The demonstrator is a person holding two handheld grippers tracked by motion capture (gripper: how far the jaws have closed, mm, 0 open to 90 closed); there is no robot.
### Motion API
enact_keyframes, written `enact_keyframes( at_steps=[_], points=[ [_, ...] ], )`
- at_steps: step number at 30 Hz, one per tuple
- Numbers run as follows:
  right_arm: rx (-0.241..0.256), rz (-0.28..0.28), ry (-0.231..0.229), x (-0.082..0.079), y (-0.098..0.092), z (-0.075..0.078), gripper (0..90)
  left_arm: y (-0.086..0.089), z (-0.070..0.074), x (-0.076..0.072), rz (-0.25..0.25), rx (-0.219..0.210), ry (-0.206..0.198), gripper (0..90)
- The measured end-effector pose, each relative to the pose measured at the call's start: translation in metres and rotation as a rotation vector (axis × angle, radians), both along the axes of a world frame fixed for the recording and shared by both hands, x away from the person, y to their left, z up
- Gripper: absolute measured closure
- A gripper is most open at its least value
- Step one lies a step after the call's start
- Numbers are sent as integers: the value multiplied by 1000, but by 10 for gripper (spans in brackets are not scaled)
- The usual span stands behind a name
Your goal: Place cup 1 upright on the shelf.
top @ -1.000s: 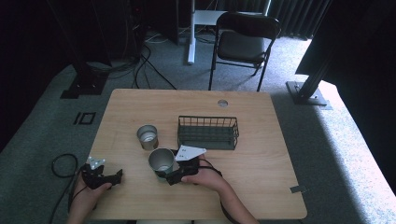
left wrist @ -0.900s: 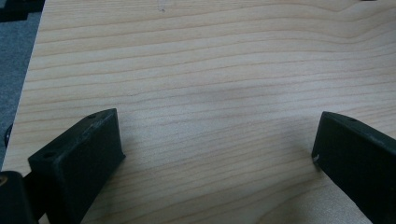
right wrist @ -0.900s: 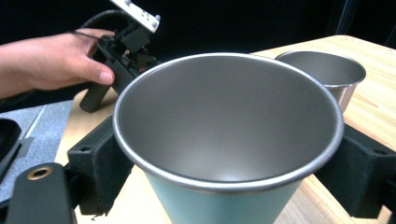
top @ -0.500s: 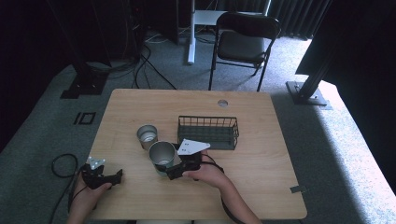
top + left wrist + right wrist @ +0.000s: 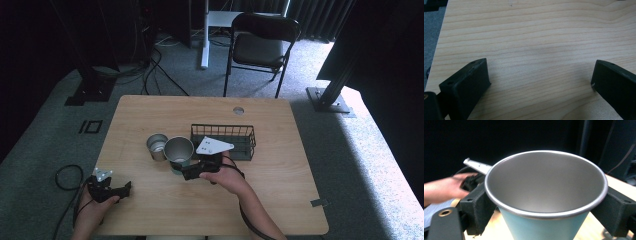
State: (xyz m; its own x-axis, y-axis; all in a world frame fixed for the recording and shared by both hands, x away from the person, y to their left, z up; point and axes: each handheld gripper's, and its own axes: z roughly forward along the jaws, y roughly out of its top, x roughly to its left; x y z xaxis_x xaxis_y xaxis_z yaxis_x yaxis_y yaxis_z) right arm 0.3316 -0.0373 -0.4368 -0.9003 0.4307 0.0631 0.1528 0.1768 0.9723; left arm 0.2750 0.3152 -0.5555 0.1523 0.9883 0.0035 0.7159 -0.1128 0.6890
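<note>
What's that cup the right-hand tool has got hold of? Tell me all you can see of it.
The cup is a tapered tumbler, metal-looking inside with a rolled silvery rim and a pale teal outer wall. It looks empty and stands upright, mouth up. The right gripper clamps it with one black jaw on each side. In the high view it sits beside a smaller steel cup, near the wire basket.

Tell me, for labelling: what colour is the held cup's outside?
Light teal, silver inside; the cup shows best in the right gripper view.

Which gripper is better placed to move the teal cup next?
Right. The right gripper is clamped on the teal cup, beside the steel cup. The left gripper sits open at the table's near edge.
</note>
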Motion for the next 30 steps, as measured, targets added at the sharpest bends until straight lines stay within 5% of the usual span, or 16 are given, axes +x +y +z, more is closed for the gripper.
enact_keyframes(
  at_steps=[17, 18, 30],
  points=[
    [62, -181, -51, 15, -26, 35, 124, 0, 0, 0, 0, 0, 0, 22],
    [59, -252, -41, 20, -33, 38, 124, 0, 0, 0, 1, 0, -2, 22],
    [0, -538, -69, 39, -57, 37, 124, 0, 0, 0, 1, 1, -2, 22]
  ],
)
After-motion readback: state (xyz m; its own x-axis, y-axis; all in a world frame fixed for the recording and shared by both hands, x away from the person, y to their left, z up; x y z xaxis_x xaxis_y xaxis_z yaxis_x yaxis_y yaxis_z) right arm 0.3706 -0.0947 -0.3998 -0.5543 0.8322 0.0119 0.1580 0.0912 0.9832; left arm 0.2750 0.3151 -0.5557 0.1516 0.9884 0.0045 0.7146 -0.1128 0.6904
